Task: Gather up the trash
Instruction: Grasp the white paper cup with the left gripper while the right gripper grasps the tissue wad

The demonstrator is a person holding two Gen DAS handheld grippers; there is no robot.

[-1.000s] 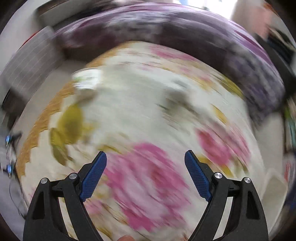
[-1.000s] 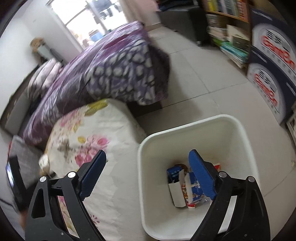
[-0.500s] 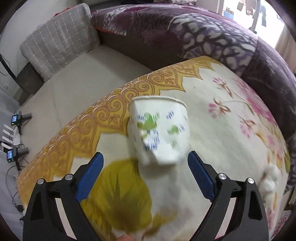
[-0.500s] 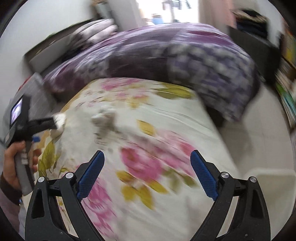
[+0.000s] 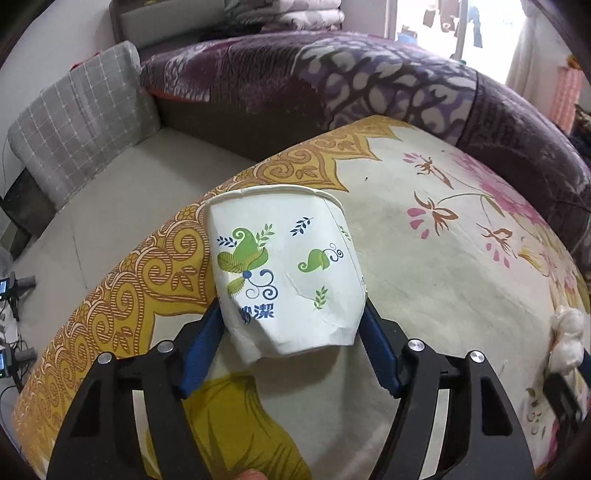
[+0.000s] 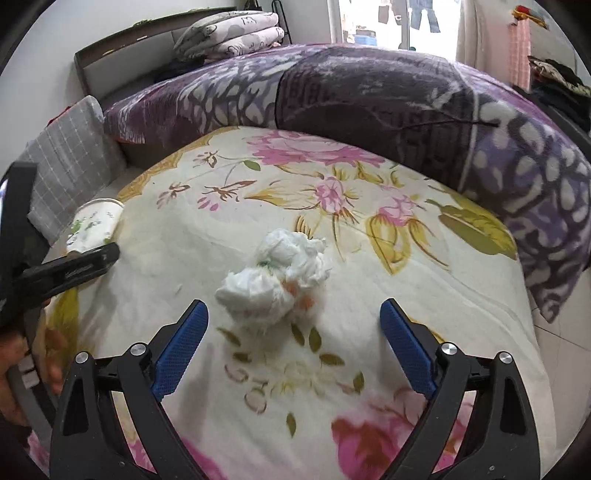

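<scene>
A white paper cup (image 5: 284, 269) with green leaf prints lies on the floral bedsheet (image 5: 424, 280), its rim pointing away from me. My left gripper (image 5: 290, 332) has the cup's base between its blue pads (image 5: 201, 347); its jaws are closing and both pads touch the creased sides. In the right wrist view the same cup (image 6: 94, 221) lies far left with a left finger (image 6: 74, 267) against it. A crumpled white tissue wad (image 6: 280, 273) lies just ahead of my right gripper (image 6: 291, 332), which is open and holds nothing. The wad (image 5: 567, 332) also shows at the left view's right edge.
A purple patterned blanket (image 6: 388, 99) is heaped along the far side of the bed. A grey checked pillow (image 5: 81, 129) leans at the far left, and folded bedding (image 6: 229, 33) sits on the headboard. A person's hand (image 6: 22, 373) holds the left gripper's handle.
My left gripper's jaws have narrowed onto the cup, which now fills the gap. My right gripper swung from the white bin across the bed and now faces the tissue wad.
</scene>
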